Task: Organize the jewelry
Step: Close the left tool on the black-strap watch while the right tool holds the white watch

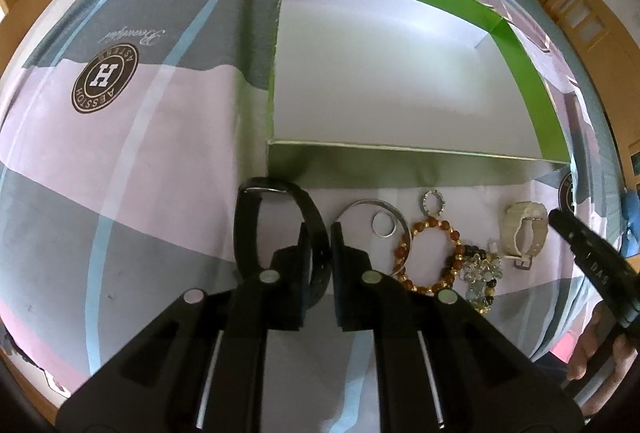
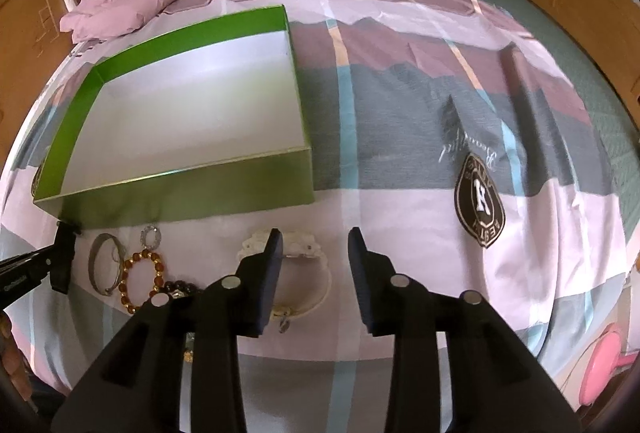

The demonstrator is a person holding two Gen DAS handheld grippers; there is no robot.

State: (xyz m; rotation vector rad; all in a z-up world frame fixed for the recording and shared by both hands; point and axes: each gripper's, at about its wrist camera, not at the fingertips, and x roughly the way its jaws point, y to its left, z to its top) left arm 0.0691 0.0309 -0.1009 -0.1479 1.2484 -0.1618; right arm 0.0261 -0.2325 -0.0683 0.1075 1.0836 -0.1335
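Left gripper (image 1: 320, 233) pinches black watch strap (image 1: 280, 201), just short of green box (image 1: 400, 161). Right gripper (image 2: 314, 245) spread, nothing gripped, over white watch (image 2: 304, 253).

left gripper (image 1: 320, 233): matte black plastic body; two flat fingers with dark rectangular pads; wide angular arms that spread toward the camera.
left gripper fittings: four round pale discs are set on the knuckles; a thin silver rod is seen in a slot on each arm.
right gripper (image 2: 314, 245): the same black build; dark blue-black pads; four round silver discs on the knuckles.
markings: small pale letters are printed on the side of each gripper body; they cannot be read.
hand (image 1: 596, 361): only some fingers are seen at the lower right edge; no glove is seen on them.
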